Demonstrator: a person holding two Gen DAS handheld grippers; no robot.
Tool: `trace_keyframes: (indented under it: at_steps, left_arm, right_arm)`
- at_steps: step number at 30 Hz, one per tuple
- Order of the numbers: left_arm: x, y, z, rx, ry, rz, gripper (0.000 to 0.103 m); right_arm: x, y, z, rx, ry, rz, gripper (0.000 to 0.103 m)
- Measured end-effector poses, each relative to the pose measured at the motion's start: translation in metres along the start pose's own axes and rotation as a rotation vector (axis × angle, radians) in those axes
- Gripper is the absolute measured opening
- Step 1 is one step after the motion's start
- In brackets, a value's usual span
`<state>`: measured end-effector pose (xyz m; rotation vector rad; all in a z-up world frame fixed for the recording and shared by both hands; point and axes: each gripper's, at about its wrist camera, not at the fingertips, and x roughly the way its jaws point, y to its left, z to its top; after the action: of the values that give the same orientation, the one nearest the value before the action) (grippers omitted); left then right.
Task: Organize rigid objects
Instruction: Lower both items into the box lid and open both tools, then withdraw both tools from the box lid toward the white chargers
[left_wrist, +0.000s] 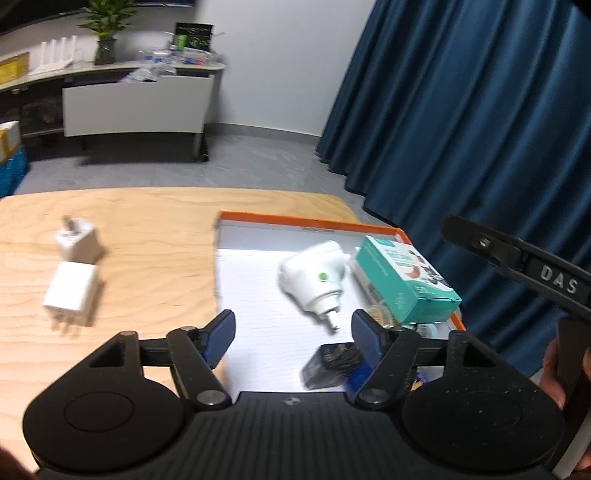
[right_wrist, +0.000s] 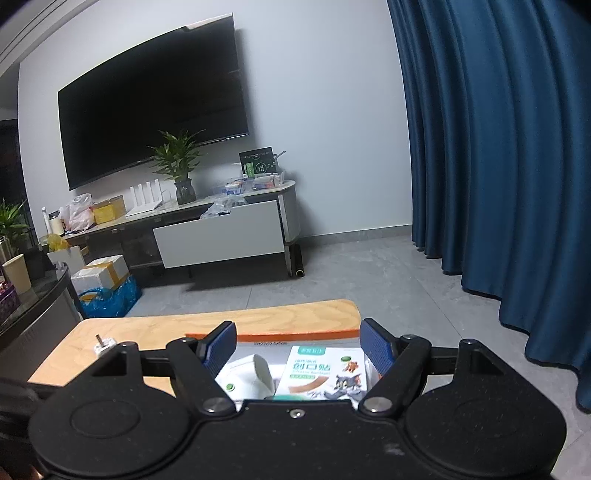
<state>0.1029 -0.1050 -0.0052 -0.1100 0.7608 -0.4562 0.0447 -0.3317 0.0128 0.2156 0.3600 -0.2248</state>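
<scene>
So the left gripper (left_wrist: 291, 328) had its blue pads spread with nothing pinched, hanging over the shallow orange-rimmed cardboard tray (left_wrist: 314, 220). Just ahead of its fingertips lay a white round plug-in adapter with a green dot (left_wrist: 314, 282), prongs pointing back toward it. A teal rectangular bandage box (left_wrist: 404, 282) sat ahead-right. Two white square chargers (left_wrist: 74, 273) were off to the left on the wooden table (left_wrist: 147, 236). The right gripper (right_wrist: 298, 349) was wide open too, empty, above that box.
</scene>
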Motion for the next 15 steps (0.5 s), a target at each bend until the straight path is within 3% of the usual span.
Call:
trace_keyframes:
  at_steps: [9,15]
  left_arm:
    - [-0.053,0.030,-0.007,-0.026,-0.041,0.129,0.089]
    - [-0.079,0.060,-0.016,-0.081,-0.051,0.204,0.090]
  right_arm:
    - [-0.026,0.047,-0.001,-0.036,0.013,0.065,0.089]
    - [-0.030,0.082,-0.004,-0.060,0.035,0.110,0.089]
